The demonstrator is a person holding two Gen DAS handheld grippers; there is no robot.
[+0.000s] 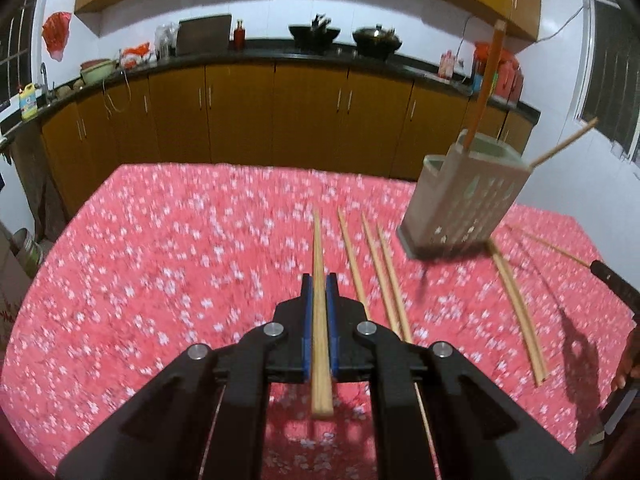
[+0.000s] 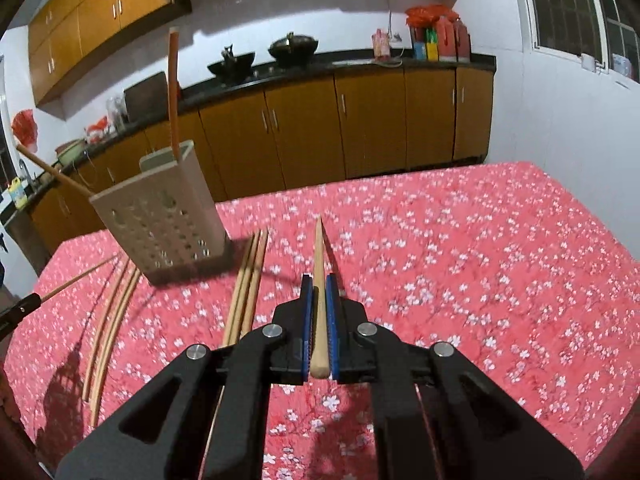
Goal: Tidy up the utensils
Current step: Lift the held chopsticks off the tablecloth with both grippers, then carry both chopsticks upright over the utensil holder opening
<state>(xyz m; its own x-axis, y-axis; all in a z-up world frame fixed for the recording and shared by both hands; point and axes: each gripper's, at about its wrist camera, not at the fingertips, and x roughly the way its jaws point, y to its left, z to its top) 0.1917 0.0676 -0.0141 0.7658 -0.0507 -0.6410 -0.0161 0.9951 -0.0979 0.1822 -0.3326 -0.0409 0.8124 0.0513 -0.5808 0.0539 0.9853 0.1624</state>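
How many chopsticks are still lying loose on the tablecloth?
5. In the left wrist view, three chopsticks lie side by side left of the holder, and a pair lies to its right. The pair is blurred and may hide a third.

Bench cloth (image 1: 168, 240) is bright pinkish red with tiny white blossoms all over. Chopsticks (image 1: 390, 280) are pale tan wood, same as the one (image 1: 320, 312) in the left claw (image 1: 319, 280), which is black with blue pads (image 1: 307, 320). Utensil holder (image 1: 460, 204) is beige-grey with dark holes, orange stick (image 1: 486, 84) poking out. Cabinets (image 1: 240, 112) honey brown, worktop (image 1: 280, 54) black.
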